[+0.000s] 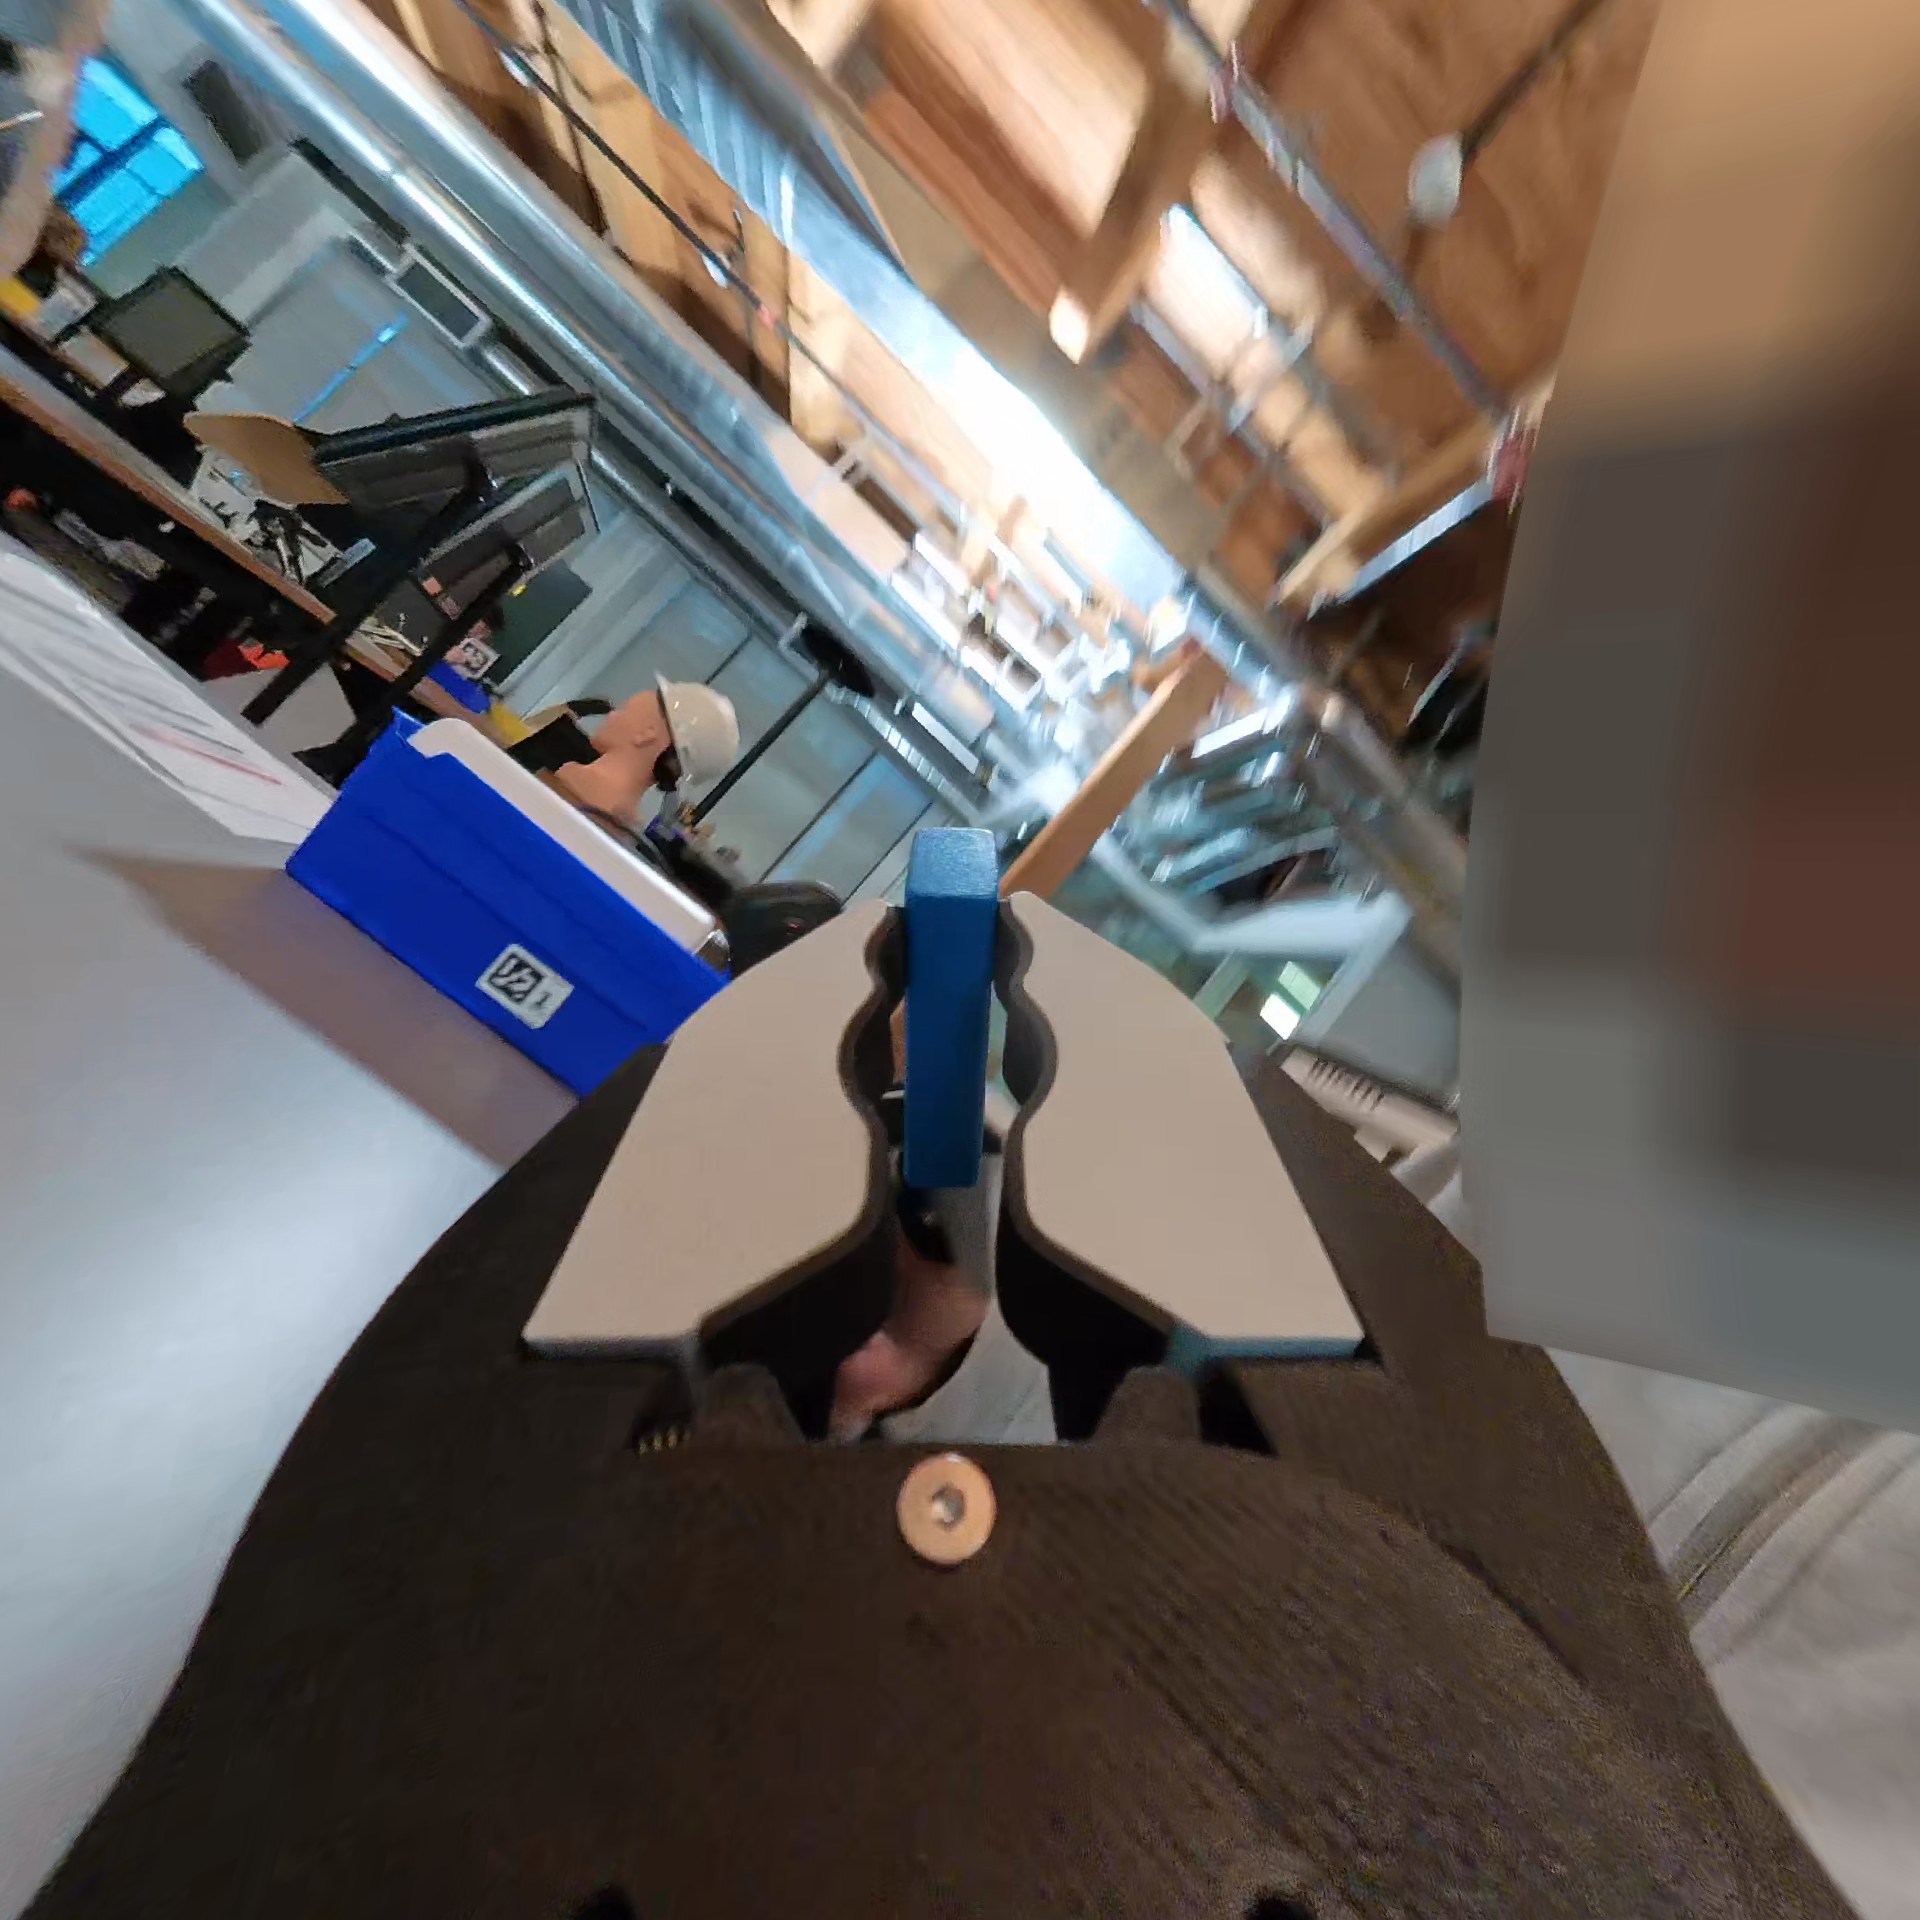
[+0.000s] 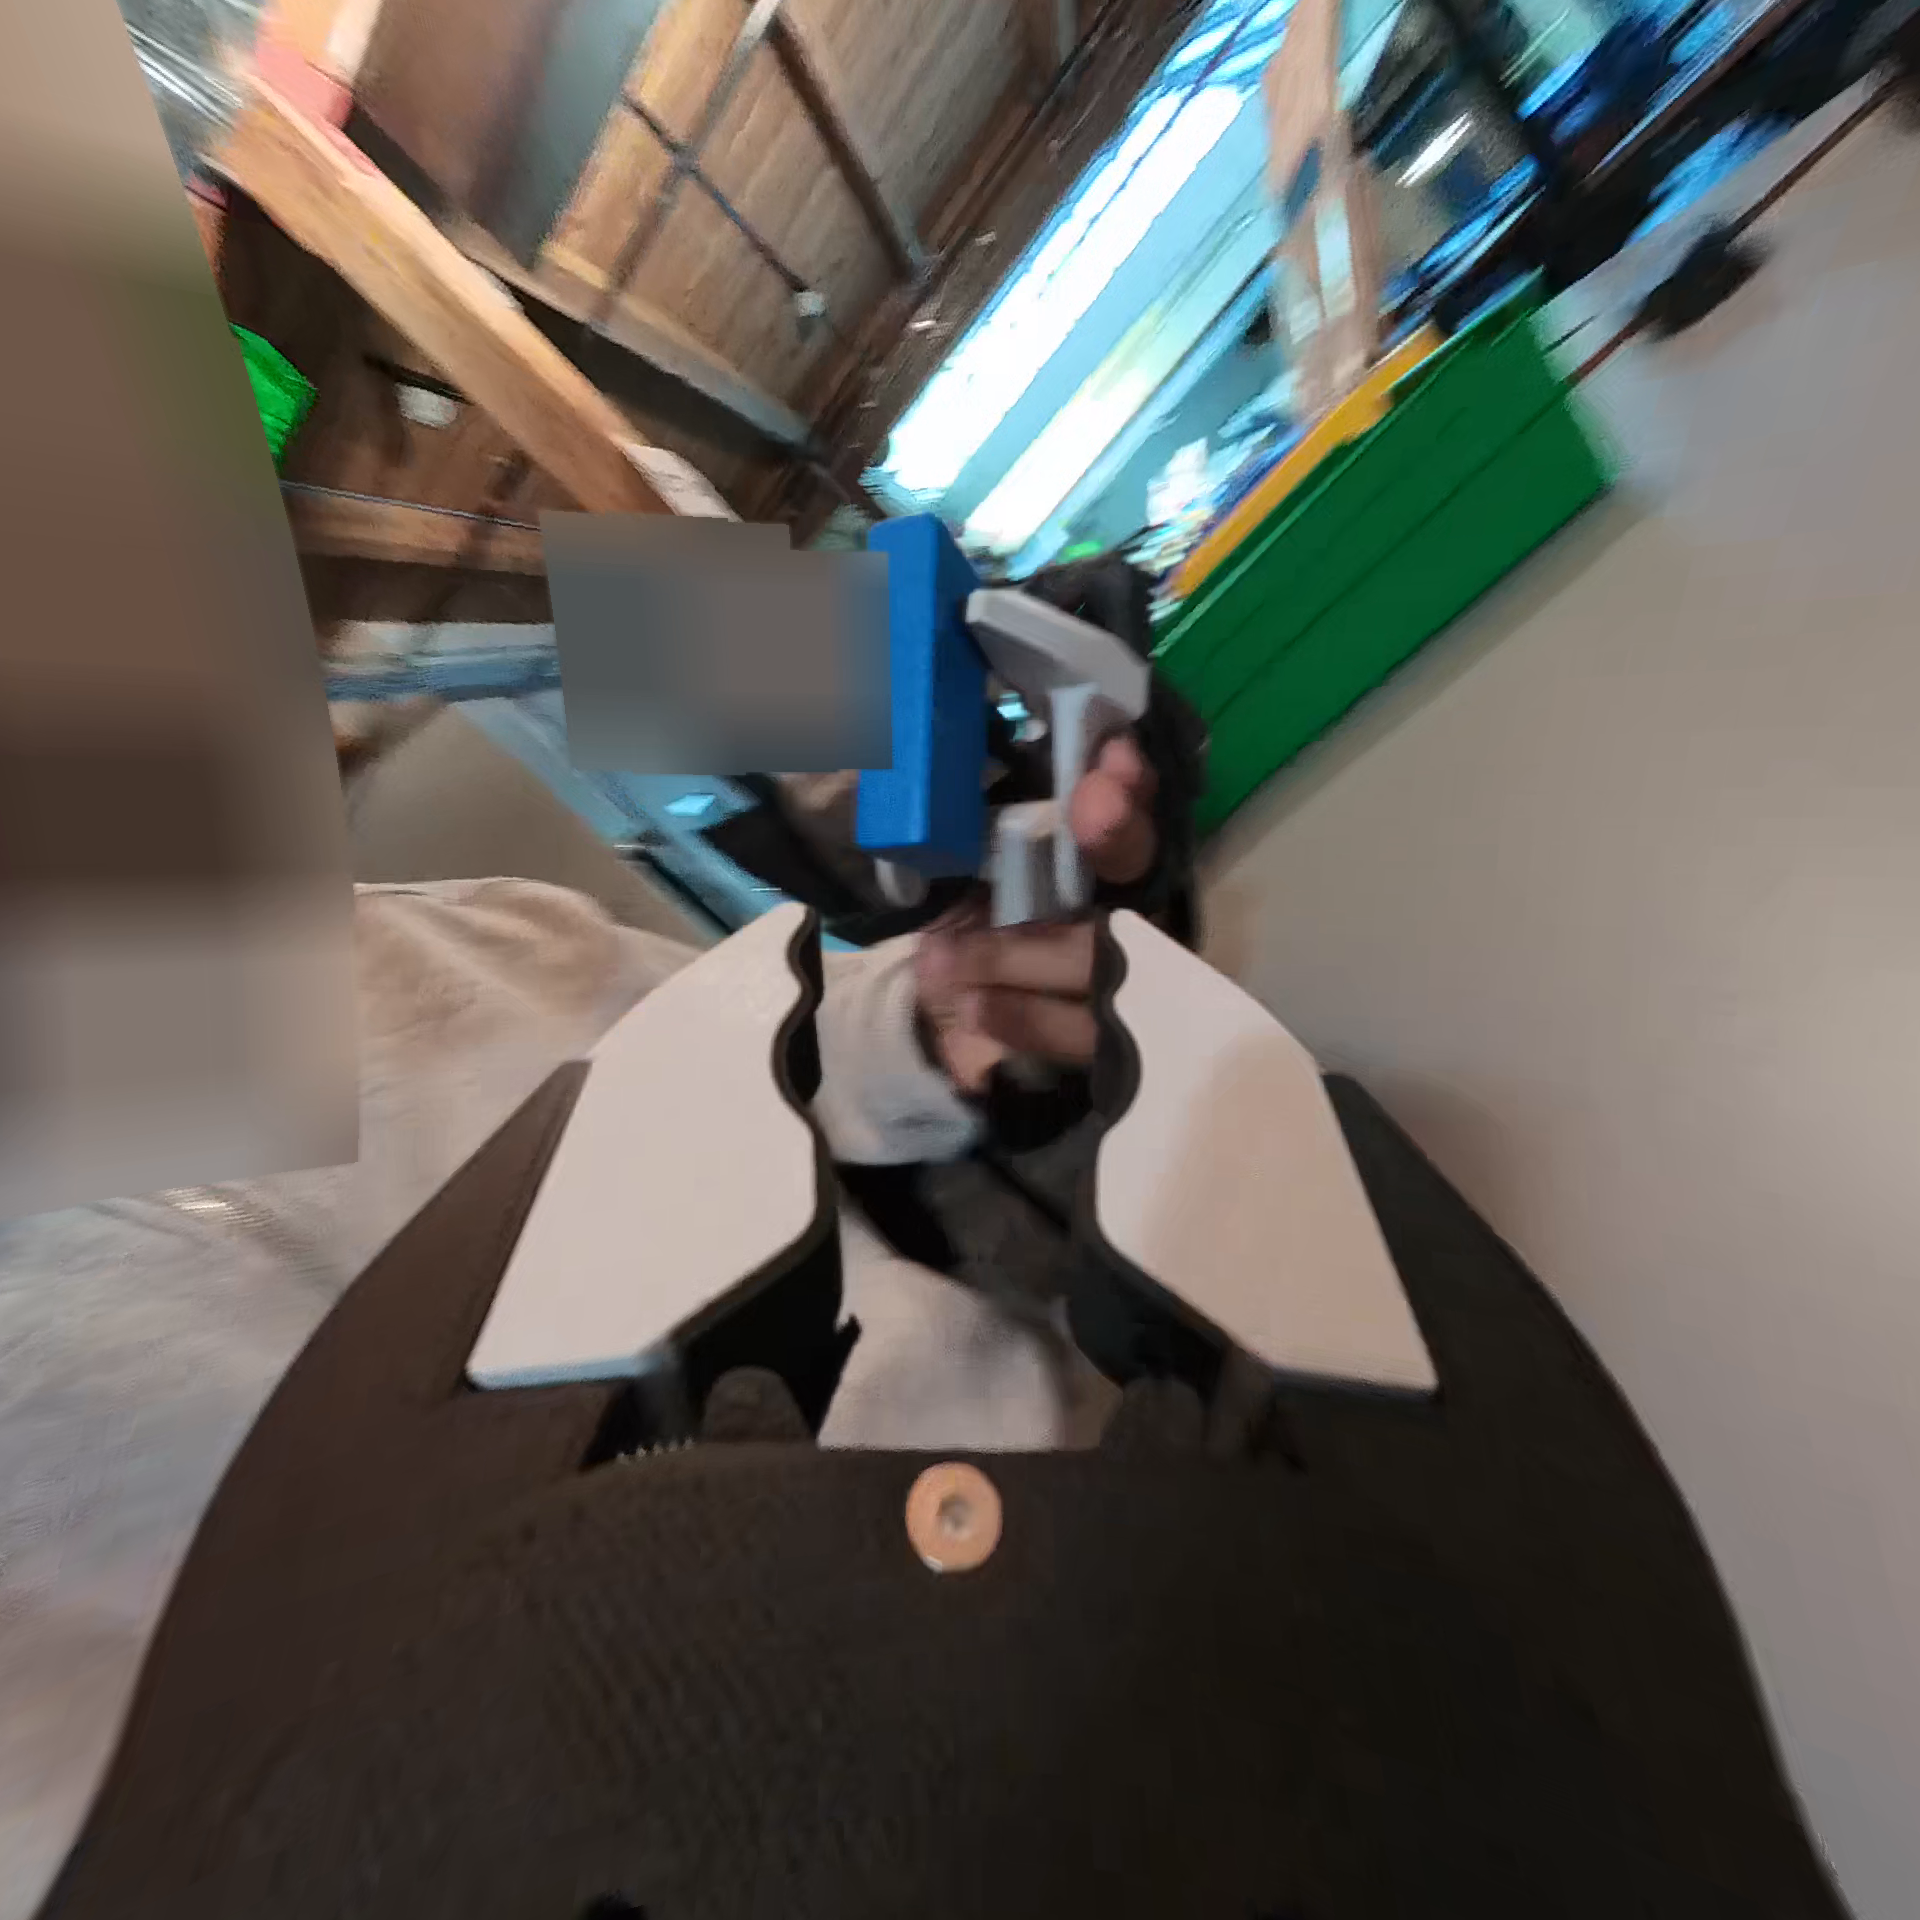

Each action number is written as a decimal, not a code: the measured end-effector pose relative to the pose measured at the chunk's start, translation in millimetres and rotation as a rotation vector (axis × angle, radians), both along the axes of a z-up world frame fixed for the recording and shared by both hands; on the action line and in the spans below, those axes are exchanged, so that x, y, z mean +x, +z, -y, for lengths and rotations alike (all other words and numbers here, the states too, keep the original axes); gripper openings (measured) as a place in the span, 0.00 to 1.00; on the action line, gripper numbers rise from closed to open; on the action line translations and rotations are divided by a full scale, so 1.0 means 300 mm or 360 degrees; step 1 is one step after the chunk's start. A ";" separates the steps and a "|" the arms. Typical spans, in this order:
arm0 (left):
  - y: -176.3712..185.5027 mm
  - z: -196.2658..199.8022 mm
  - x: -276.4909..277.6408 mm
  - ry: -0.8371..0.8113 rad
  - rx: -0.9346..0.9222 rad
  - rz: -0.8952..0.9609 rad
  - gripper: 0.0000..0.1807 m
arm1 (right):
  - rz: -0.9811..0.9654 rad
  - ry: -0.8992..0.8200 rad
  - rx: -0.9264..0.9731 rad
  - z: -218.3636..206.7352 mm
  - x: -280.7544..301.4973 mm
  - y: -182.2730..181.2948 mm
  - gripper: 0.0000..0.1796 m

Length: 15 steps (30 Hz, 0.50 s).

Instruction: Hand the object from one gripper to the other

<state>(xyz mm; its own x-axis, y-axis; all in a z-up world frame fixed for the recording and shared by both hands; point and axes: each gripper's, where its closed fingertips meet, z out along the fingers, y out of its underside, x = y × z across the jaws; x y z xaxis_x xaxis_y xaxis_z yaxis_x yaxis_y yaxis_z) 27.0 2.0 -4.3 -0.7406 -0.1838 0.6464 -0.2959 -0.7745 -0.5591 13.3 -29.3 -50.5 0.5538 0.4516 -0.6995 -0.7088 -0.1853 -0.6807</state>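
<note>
A blue rectangular block [image 1: 948, 1008] stands upright between the grey fingers of my left gripper [image 1: 948, 914], which is shut on it and holds it up in the air. In the right wrist view the same blue block [image 2: 925, 686] shows ahead and above, held by the left gripper's grey fingers [image 2: 1049, 644], with a person's hand [image 2: 1112, 810] behind them. My right gripper [image 2: 961, 925] is open and empty, its jaws wide apart, just below the block and not touching it.
A blue bin [image 1: 488, 935] sits on the grey table [image 1: 156, 1143] at left. A green bin [image 2: 1382, 561] with a yellow edge stands at the right of the right wrist view. Wooden ceiling beams and metal ducts fill the background.
</note>
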 end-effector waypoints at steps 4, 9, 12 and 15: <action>-0.033 -0.042 0.036 -0.0032 -0.0449 -0.0272 0.09 | 0.0989 -0.0636 0.0002 0.011 0.109 0.011 0.34; -0.086 -0.043 0.055 0.0074 -0.0600 -0.0475 0.09 | 0.1951 -0.0999 0.0021 -0.001 0.088 0.042 0.34; -0.107 -0.037 0.056 0.0089 -0.0648 -0.0543 0.09 | 0.2087 -0.1035 -0.0003 -0.039 0.041 0.032 0.35; -0.114 -0.033 0.052 0.0079 -0.0694 -0.0569 0.09 | 0.2178 -0.1072 -0.0066 -0.065 0.036 0.018 0.34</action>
<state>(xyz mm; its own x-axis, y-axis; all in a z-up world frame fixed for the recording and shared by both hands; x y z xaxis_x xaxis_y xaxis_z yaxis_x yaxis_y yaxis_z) 42.5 12.1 -38.5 -0.4586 0.1277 0.8794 -0.3655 -0.9291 -0.0557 23.9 -9.9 -45.1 0.8538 -0.1475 0.4992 0.4835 -0.1307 -0.8656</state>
